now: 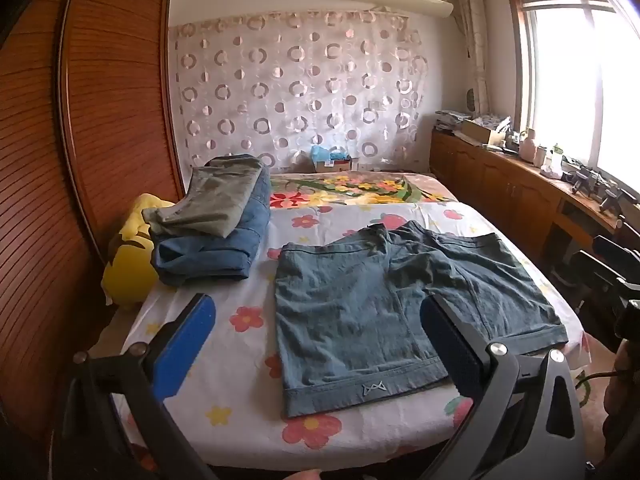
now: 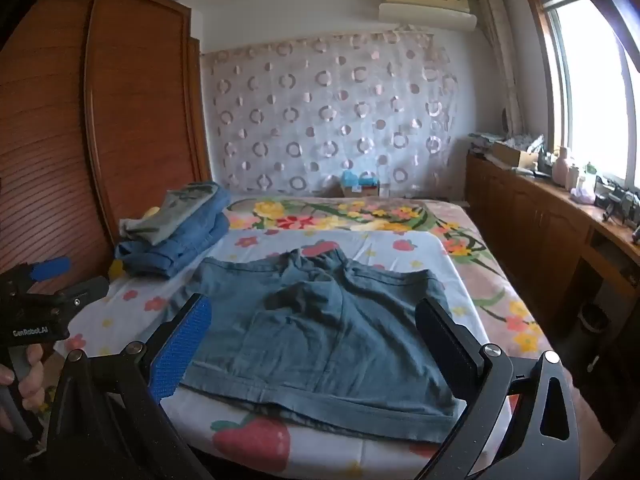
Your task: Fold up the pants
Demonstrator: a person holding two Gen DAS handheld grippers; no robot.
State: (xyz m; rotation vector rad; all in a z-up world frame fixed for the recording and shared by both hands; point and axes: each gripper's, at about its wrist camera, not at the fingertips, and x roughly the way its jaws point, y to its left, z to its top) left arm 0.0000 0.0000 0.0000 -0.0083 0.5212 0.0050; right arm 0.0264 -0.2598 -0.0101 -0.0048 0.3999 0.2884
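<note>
We hold our left claw (image 1: pixel 316 344) and our right claw (image 2: pixel 312 340) spread wide, pinching nothing and touching nothing, both up above the blue shorts (image 1: pixel 400 304) that lie flat on the flowery sheet (image 1: pixel 240 360) beside a stack of folded clothes (image 1: pixel 216 224).

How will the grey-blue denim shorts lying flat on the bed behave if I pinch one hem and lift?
The grey-blue denim shorts would likely drape and sag: their creased crotch suggests soft cloth. A single pinch would probably lift only one leg, trailing the rest. On the flowered bedsheet they may drag it into wrinkles. Both the left gripper and the right gripper are open, touching nothing.
</note>
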